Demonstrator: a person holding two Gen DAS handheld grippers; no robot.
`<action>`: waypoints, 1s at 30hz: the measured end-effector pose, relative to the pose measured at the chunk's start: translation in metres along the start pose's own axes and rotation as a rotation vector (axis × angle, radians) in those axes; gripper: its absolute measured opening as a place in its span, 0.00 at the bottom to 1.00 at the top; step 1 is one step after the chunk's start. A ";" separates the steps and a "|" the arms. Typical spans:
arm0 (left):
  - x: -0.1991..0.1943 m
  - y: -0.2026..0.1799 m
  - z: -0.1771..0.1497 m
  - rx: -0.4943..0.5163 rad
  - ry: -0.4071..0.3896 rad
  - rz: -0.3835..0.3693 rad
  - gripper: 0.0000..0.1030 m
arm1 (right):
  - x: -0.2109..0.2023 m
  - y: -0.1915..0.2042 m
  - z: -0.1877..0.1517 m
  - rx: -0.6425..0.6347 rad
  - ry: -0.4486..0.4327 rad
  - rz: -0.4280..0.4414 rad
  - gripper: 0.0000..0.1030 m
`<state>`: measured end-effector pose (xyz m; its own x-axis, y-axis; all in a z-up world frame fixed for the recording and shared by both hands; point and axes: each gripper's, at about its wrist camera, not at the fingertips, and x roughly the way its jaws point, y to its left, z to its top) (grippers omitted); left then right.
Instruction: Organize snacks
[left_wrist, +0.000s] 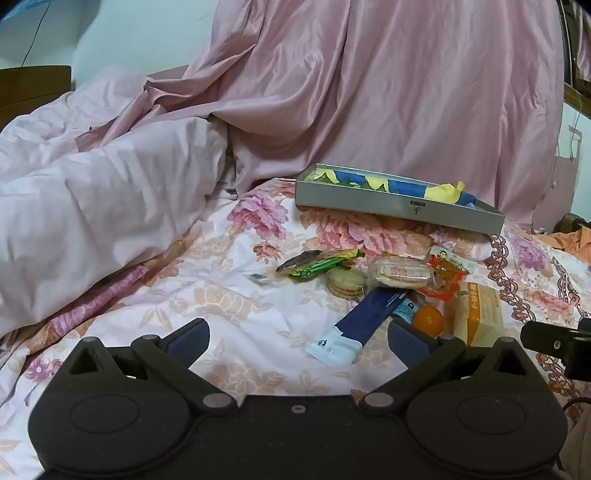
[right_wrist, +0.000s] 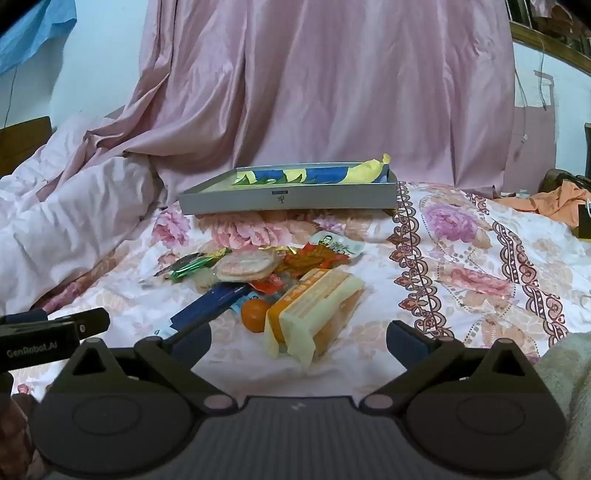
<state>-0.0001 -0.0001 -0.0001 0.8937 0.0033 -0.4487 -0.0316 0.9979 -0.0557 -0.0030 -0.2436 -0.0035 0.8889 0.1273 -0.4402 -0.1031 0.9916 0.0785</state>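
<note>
Nearest, both grippers hang just above a bed covered by a floral sheet (left_wrist: 236, 332). The left gripper (left_wrist: 297, 341) has its jaws spread wide with nothing between the pads; the white end of a dark blue packet (left_wrist: 364, 321) lies on the sheet in the gap ahead of them. The right gripper (right_wrist: 298, 341) is likewise wide open and empty, with a pale yellow and orange packet (right_wrist: 317, 314) lying just ahead of its fingers, a little left of centre.

Just beyond, the snacks sit in a loose heap on the sheet: a small orange fruit (left_wrist: 427, 320) touching the blue packet's right side, a clear pack of round biscuits (left_wrist: 400, 272), a stack of pale cookies (left_wrist: 346, 282) to its left, a green wrapper (left_wrist: 321, 264) further left, and a red wrapper (left_wrist: 445, 277) to the right.

Farther back stands a shallow grey box (left_wrist: 399, 206), open on top, with blue and yellow paper (left_wrist: 417, 186) inside. A rumpled pink quilt (left_wrist: 103, 206) fills the left, and a pink curtain (left_wrist: 406, 81) hangs behind.
</note>
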 end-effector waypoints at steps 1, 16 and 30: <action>0.000 0.000 0.000 0.000 0.001 0.000 0.99 | 0.000 0.000 0.000 -0.001 0.001 0.000 1.00; 0.000 0.000 0.000 -0.001 0.002 -0.001 0.99 | 0.002 0.001 -0.001 0.003 0.007 0.003 1.00; 0.000 0.000 0.000 -0.002 0.004 0.000 0.99 | 0.003 0.003 -0.001 0.003 0.011 0.002 1.00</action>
<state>-0.0001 -0.0001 0.0000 0.8920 0.0035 -0.4520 -0.0329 0.9978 -0.0572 -0.0012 -0.2406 -0.0059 0.8837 0.1298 -0.4496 -0.1040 0.9912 0.0818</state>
